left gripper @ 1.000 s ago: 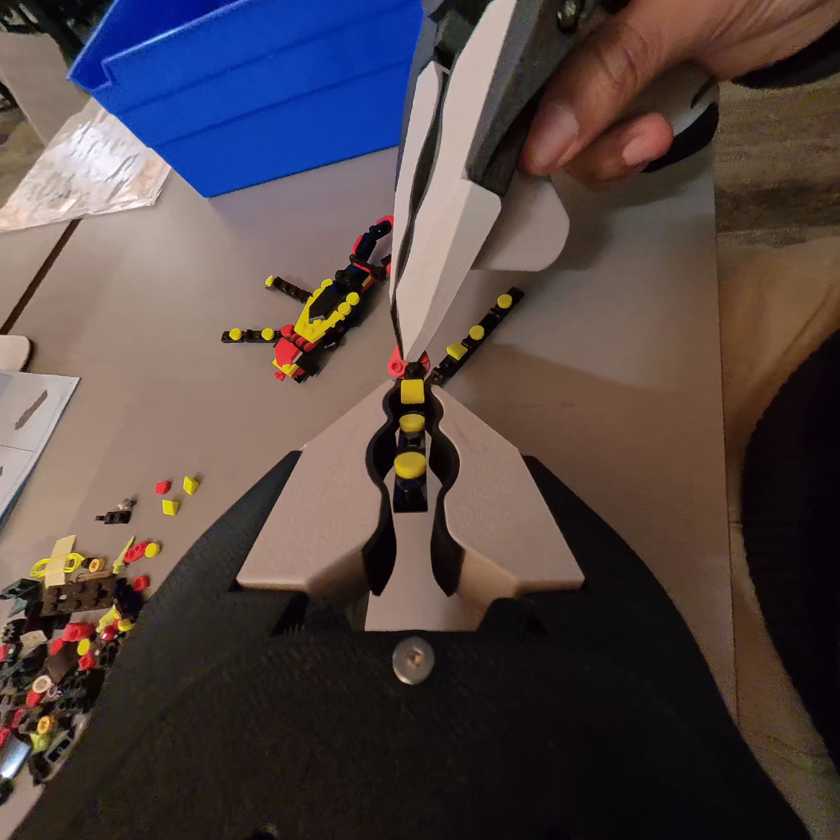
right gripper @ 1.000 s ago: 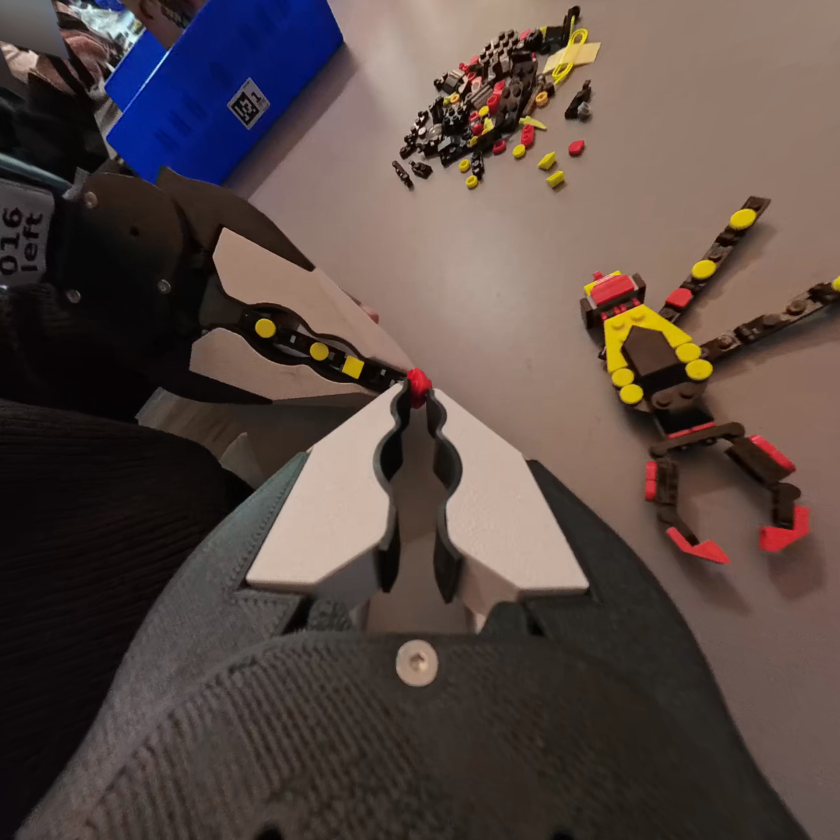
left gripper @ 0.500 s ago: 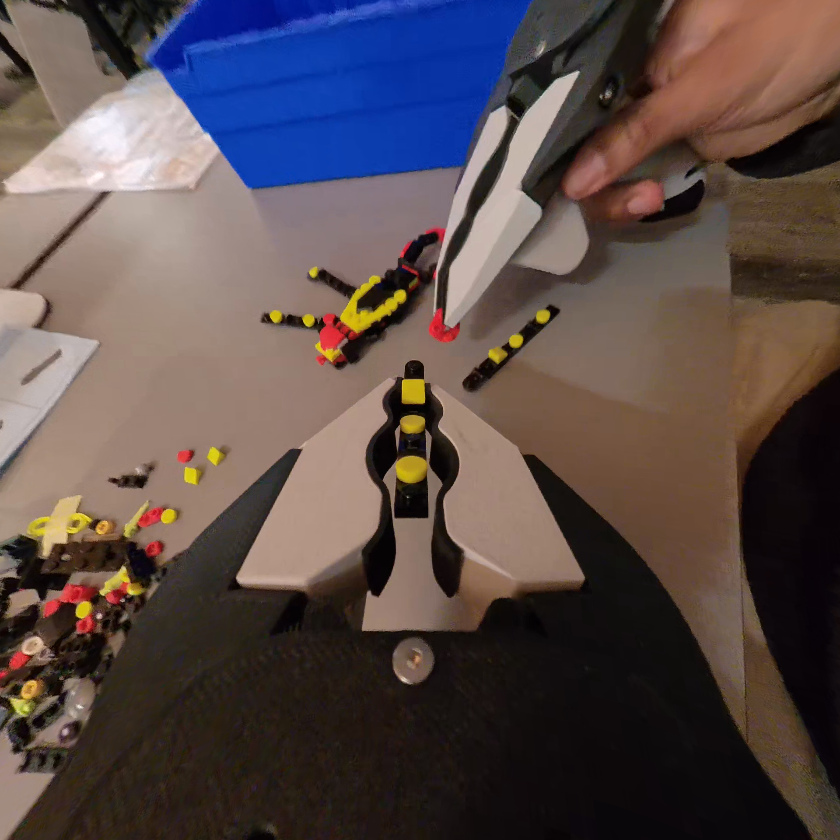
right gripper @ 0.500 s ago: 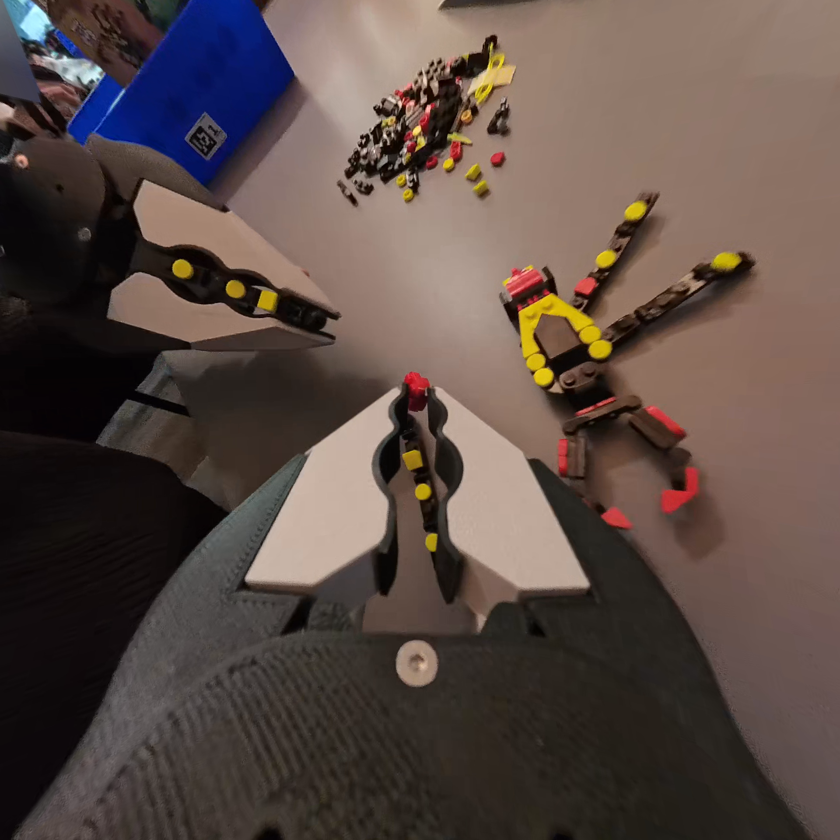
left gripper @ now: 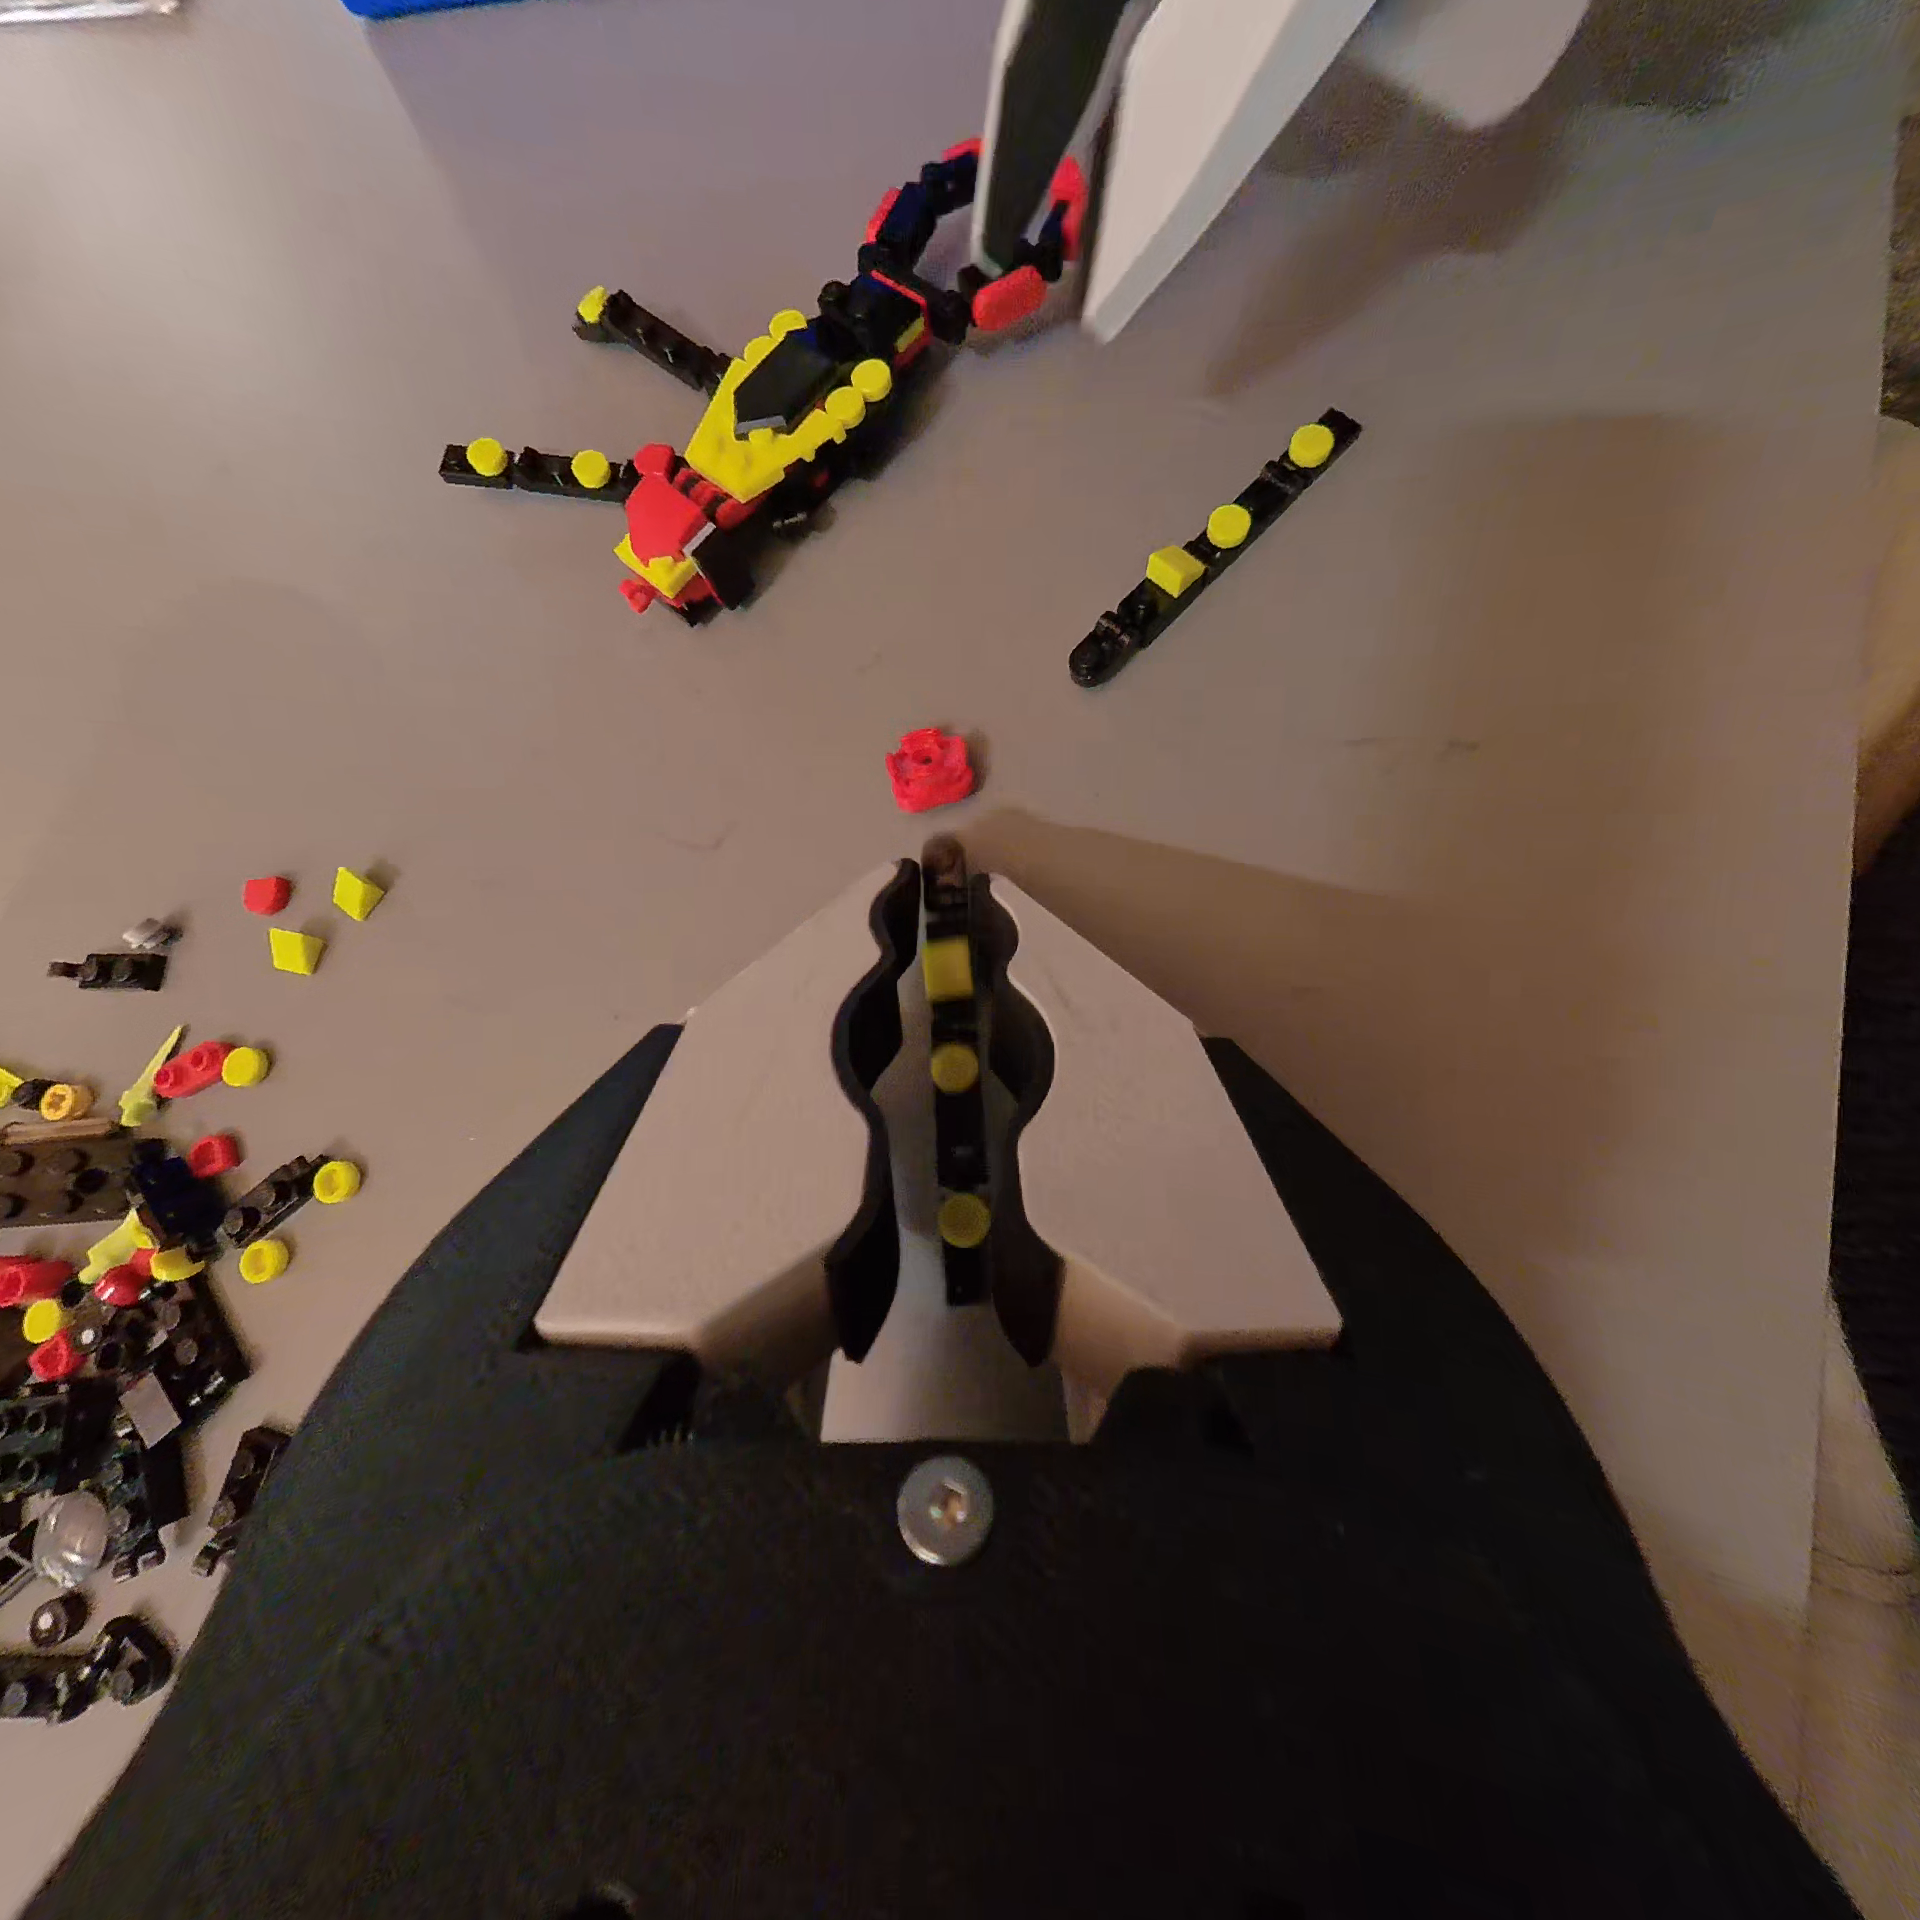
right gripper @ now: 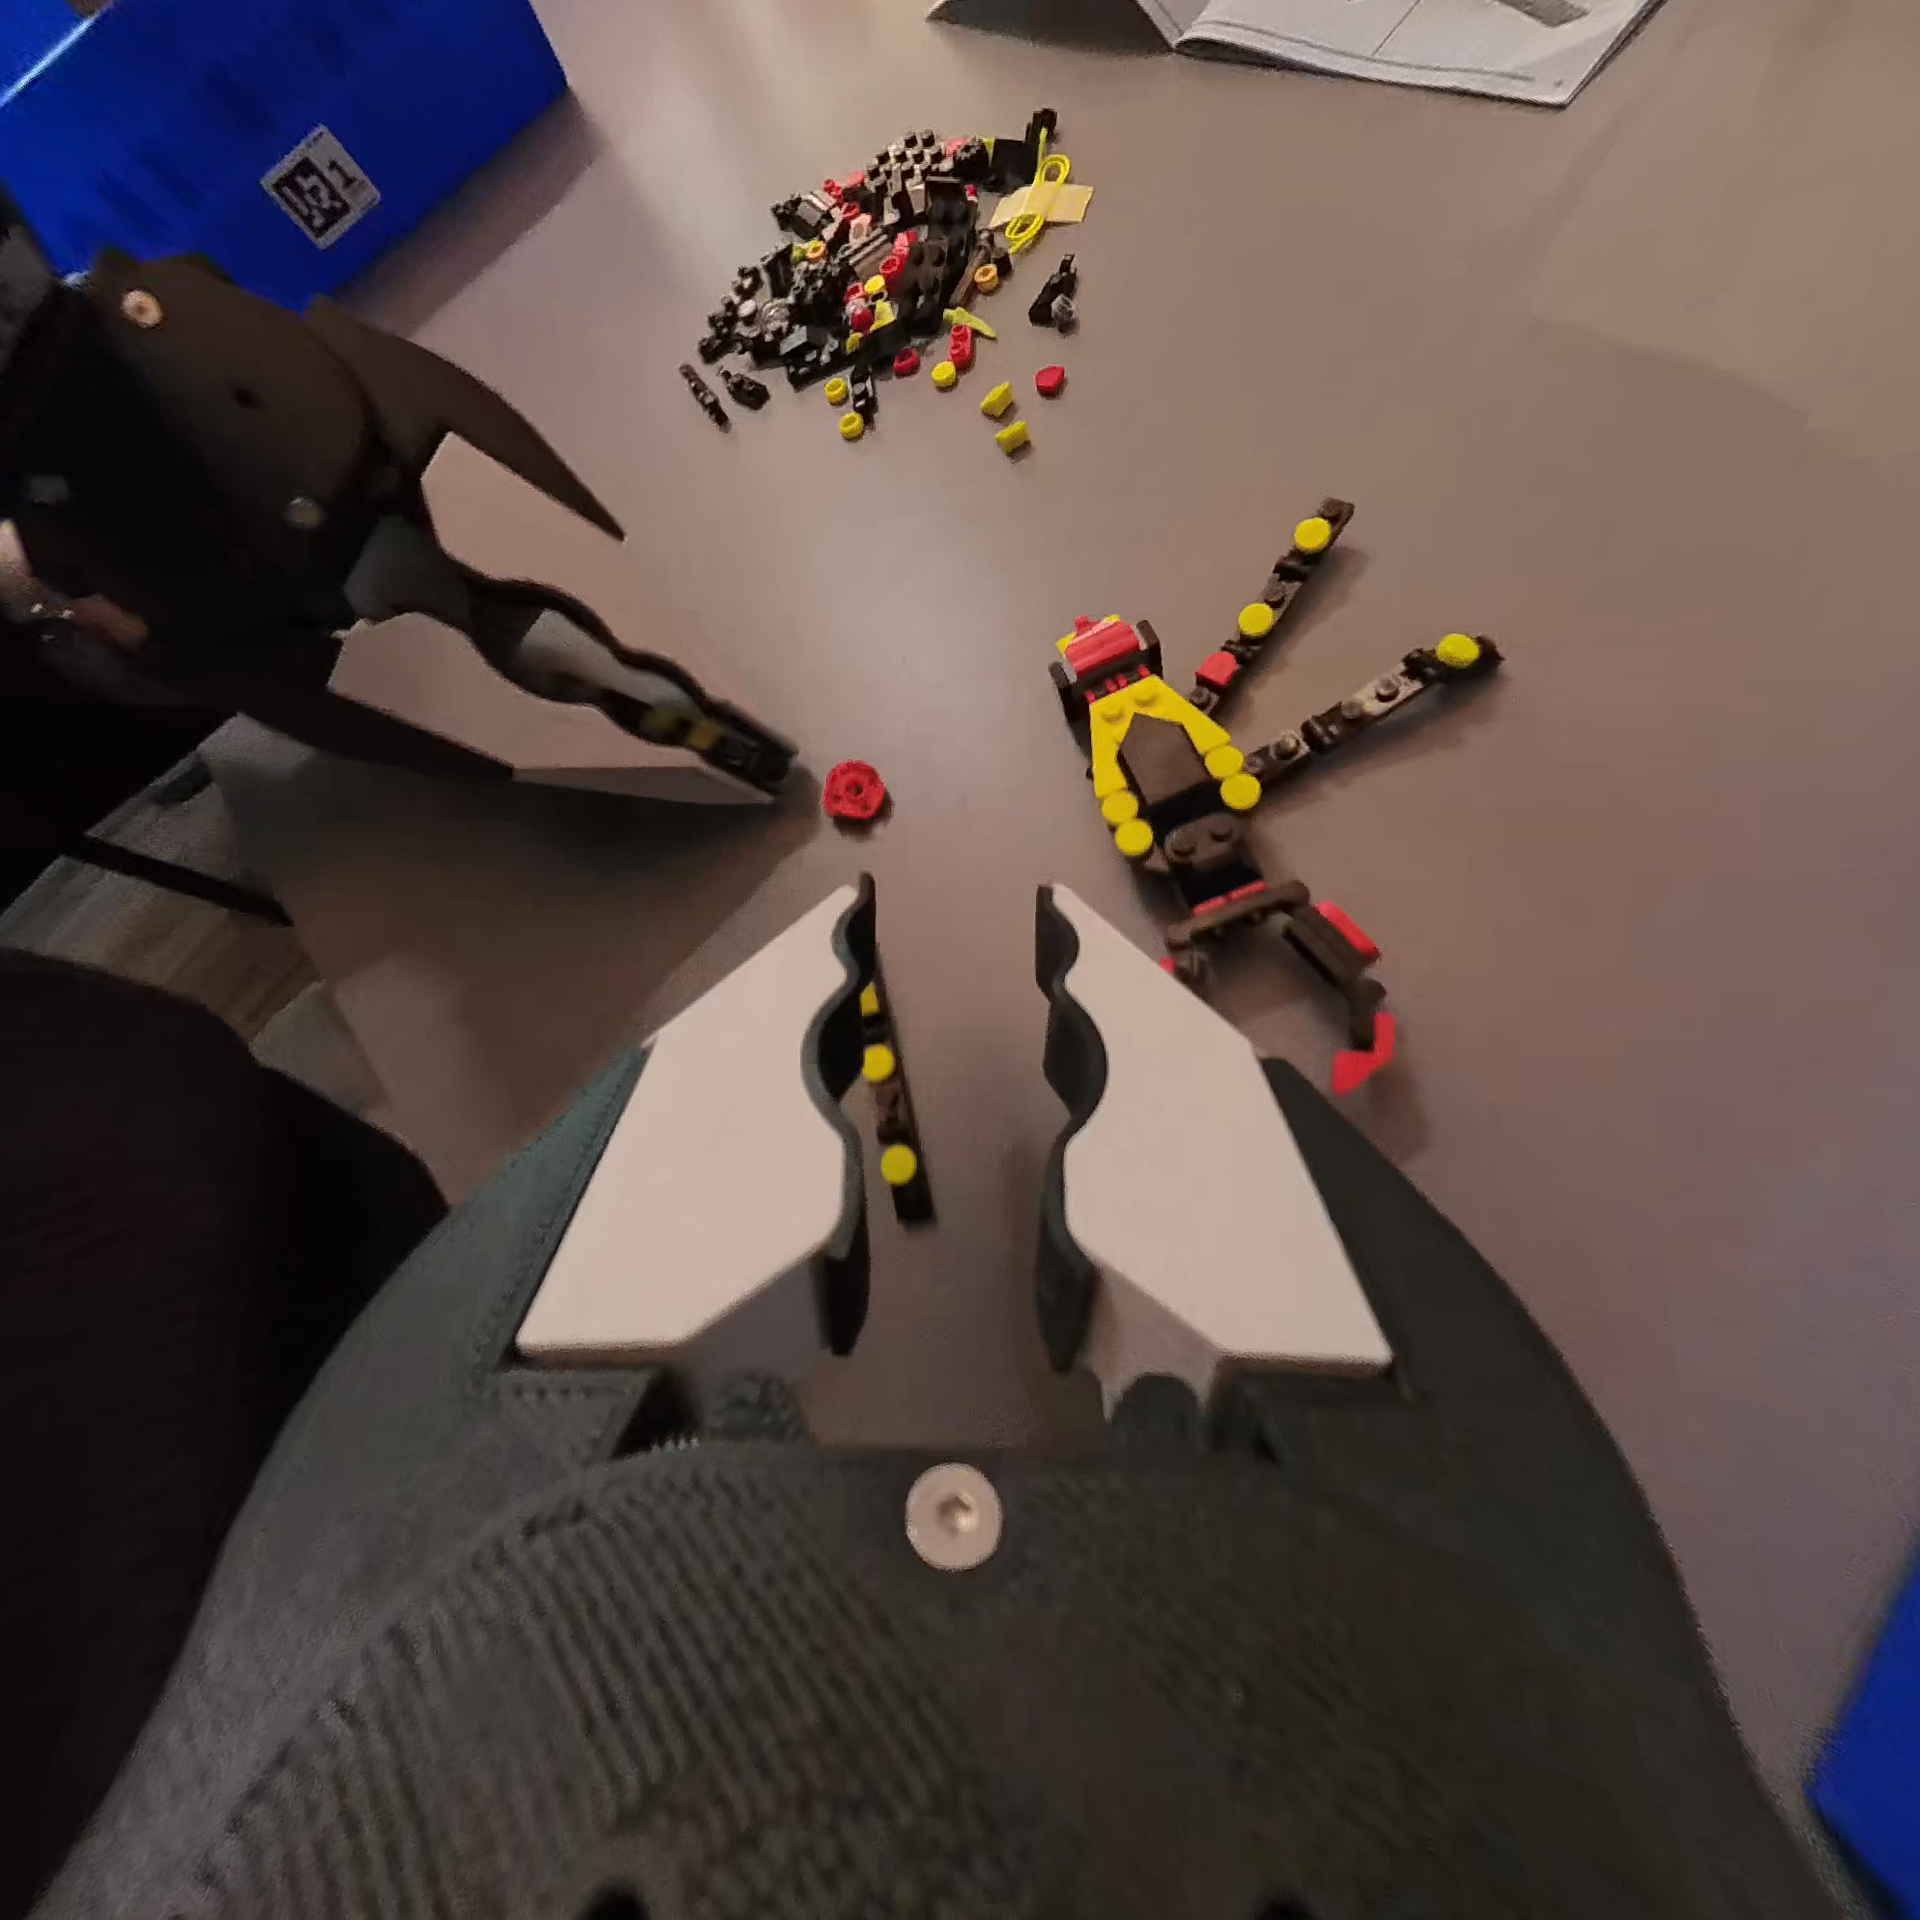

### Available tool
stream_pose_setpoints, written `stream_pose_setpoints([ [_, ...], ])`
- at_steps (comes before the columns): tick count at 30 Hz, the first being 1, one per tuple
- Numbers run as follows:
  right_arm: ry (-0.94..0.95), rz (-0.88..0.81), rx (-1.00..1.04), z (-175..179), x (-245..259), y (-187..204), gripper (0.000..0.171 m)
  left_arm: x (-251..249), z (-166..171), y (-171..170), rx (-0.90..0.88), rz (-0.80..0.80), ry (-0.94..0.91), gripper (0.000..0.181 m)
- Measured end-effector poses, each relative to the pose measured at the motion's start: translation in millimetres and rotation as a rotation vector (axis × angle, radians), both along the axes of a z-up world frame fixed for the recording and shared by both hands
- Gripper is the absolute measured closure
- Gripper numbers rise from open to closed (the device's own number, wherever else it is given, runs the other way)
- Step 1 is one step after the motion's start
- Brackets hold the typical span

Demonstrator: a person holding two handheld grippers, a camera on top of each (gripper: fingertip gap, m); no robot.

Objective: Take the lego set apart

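The black strip (left gripper: 951, 1091) is pinched lengthwise in the left gripper (left gripper: 940, 883), steadied for stripping; the red stud (left gripper: 932, 769) lies at twelve o'clock; the right gripper (right gripper: 951, 904) is spread, empty.

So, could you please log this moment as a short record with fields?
left gripper: shut on black leg strip with yellow studs
right gripper: open, empty, above the table
red round piece: loose on table, between both grippers' tips
lego model: partly built, lying flat
second leg strip: detached, on table
loose parts pile: far side
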State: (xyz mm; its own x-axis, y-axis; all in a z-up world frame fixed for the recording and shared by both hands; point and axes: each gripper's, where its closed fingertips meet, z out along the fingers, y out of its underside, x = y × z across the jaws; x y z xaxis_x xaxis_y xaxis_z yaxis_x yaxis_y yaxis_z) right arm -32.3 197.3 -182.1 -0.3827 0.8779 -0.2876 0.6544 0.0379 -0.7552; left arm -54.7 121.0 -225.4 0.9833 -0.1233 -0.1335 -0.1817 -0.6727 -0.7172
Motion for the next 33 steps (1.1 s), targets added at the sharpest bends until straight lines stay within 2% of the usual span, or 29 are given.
stream_pose_setpoints([
  [4,-0.011,0.020,0.102,-8.7,21.1,9.5,0.141,-4.4,0.7,0.4,0.006,0.028,0.015,0.154],
  [11,-0.046,0.145,0.262,-31.4,50.2,0.1,0.141,2.5,11.5,8.6,0.056,0.022,0.045,0.129],
  [16,-0.021,0.214,0.340,-39.8,52.8,-3.5,0.153,35.5,33.5,33.6,0.122,-0.065,0.082,0.127],
  [20,-0.016,0.243,0.337,-42.3,52.4,-11.5,0.164,61.5,23.5,54.6,0.027,-0.174,0.013,0.127],
  [21,-0.012,0.246,0.337,-41.9,52.4,-13.0,0.164,66.2,19.9,58.0,0.001,-0.199,-0.005,0.129],
  [23,-0.010,0.261,0.340,-42.5,53.9,-16.0,0.164,69.5,16.6,62.6,-0.023,-0.252,0.026,0.148],
  [25,-0.006,0.279,0.326,-42.3,55.0,-20.9,0.164,73.7,12.2,61.2,-0.049,-0.311,0.071,0.151],
  [28,0.013,0.306,0.316,-42.1,55.1,-25.9,0.165,81.2,8.4,54.8,-0.070,-0.344,0.021,0.157],
  [33,0.036,0.328,0.301,-41.8,54.5,-32.5,0.164,82.6,0.6,44.1,-0.113,-0.357,-0.028,0.176],
])
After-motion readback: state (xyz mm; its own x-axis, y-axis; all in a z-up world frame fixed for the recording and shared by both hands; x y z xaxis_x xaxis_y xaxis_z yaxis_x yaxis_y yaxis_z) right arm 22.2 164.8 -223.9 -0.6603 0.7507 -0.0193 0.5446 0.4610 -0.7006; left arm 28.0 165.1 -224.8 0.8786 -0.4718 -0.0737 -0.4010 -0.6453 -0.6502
